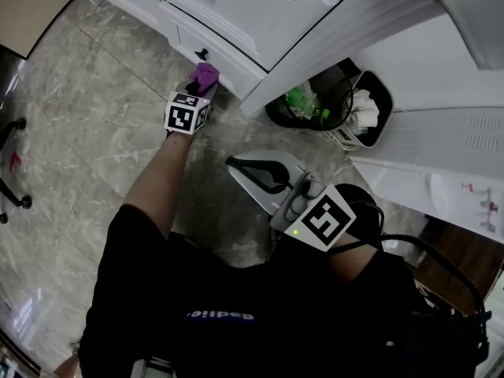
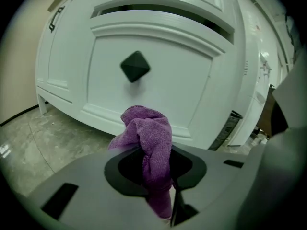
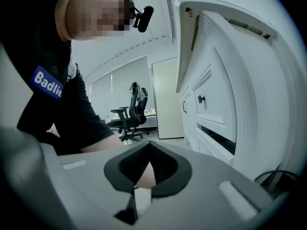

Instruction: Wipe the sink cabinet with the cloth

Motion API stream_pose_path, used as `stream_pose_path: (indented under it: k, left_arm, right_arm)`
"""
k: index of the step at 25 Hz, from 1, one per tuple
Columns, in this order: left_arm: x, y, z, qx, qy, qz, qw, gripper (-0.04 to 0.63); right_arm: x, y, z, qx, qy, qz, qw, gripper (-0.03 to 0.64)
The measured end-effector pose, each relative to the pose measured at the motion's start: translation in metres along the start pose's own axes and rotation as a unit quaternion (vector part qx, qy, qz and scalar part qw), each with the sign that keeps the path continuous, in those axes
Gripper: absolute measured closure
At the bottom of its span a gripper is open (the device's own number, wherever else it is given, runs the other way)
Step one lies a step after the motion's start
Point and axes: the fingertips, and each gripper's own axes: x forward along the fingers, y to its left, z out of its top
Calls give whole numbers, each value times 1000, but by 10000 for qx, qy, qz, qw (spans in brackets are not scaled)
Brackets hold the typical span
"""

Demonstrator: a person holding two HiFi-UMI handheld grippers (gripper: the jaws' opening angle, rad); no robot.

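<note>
One cloth clamped in left hand-held gripper, facing sink cabinet drawer; right hand-held gripper closed, empty. Pre-wipe; next: press, sweep.

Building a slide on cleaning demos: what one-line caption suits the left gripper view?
Left gripper shut on a purple cloth, close to a white cabinet drawer below its black knob.

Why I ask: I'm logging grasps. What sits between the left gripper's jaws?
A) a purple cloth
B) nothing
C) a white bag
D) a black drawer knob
A: the left gripper is shut on the purple cloth, which bunches up in front of the white drawer.
</note>
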Motion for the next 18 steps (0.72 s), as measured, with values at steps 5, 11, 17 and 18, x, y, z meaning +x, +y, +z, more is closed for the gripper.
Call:
stream_pose_path:
  k: [5,11,17,18]
  left_arm:
    - [-9,-65,-2,531,30,-687,9962,495]
    - [-16,-108,3,597,-109,-1085,9922,495]
    - [-51,-98,28,706,-433,-742,9938,495]
    - [-60,-93,34,769,-481,-664,9937,495]
  right_arm:
    - [10,8,7,54,-127,231,9996,615]
    - [17,12,22,90,-356,345,9987,615]
    - [25,13,29,188,-482,179,9985,615]
    - [27,11,27,210,-425,150,9988,615]
